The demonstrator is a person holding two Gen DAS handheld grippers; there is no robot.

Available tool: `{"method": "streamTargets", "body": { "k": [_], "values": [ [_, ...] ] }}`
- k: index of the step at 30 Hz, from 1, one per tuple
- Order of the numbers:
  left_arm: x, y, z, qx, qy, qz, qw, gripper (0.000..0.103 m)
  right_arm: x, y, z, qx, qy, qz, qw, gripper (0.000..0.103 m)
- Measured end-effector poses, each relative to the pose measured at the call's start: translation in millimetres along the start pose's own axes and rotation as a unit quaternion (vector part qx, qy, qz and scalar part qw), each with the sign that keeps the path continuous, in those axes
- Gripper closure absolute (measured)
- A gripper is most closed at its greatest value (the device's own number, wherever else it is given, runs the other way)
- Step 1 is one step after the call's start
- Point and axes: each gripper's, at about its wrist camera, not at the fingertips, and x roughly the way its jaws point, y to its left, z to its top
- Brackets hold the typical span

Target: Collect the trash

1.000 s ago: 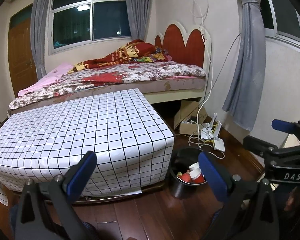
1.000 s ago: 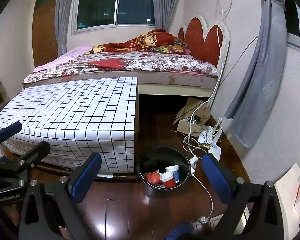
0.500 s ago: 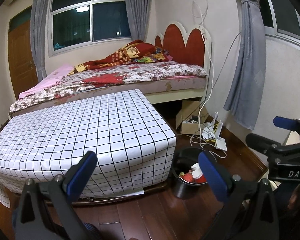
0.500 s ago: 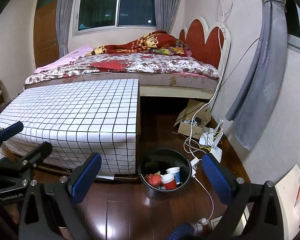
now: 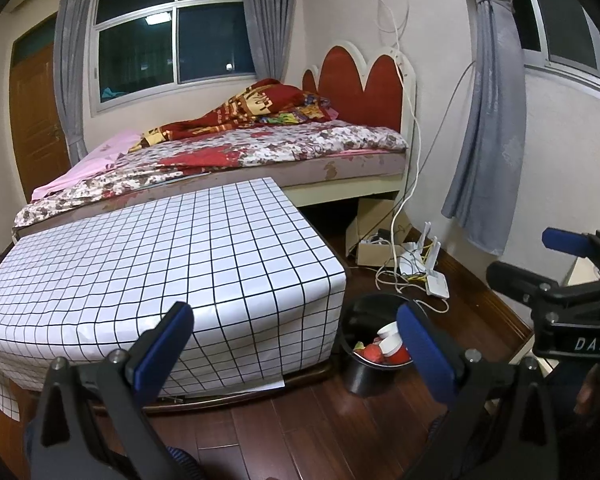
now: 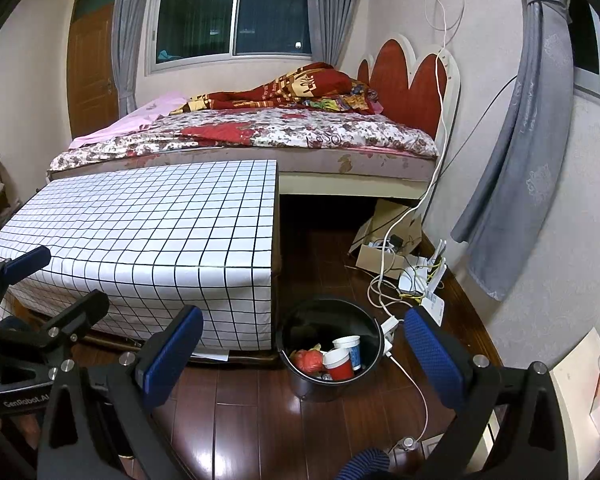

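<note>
We are holding both tools back from the table (image 6: 152, 224) with the checked cloth, and its top is showing nothing left to pick up. The left gripper (image 5: 292, 344) is standing wide open and carrying nothing; the right gripper (image 6: 304, 344) is likewise spread wide and empty. The trash is sitting in the black bin (image 6: 296, 332) on the wooden floor just beside the table's corner: two paper cups (image 6: 338, 362) and a red crumpled wrapper (image 6: 310, 360) are lying inside. We are judging the collecting as about finished, since no loose litter is showing on the floor or tabletop, though parts behind the table are hidden.
</note>
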Motion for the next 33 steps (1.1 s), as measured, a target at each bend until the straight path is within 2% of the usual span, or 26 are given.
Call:
{"method": "streamTargets", "body": {
  "k": [33],
  "values": [
    [-0.8, -1.8, 2.6, 0.006, -0.001, -0.008, 1.0, 0.001, -2.1, 2.4, -3.7, 0.001, 0.002, -0.001, 1.0, 0.001]
  ]
}}
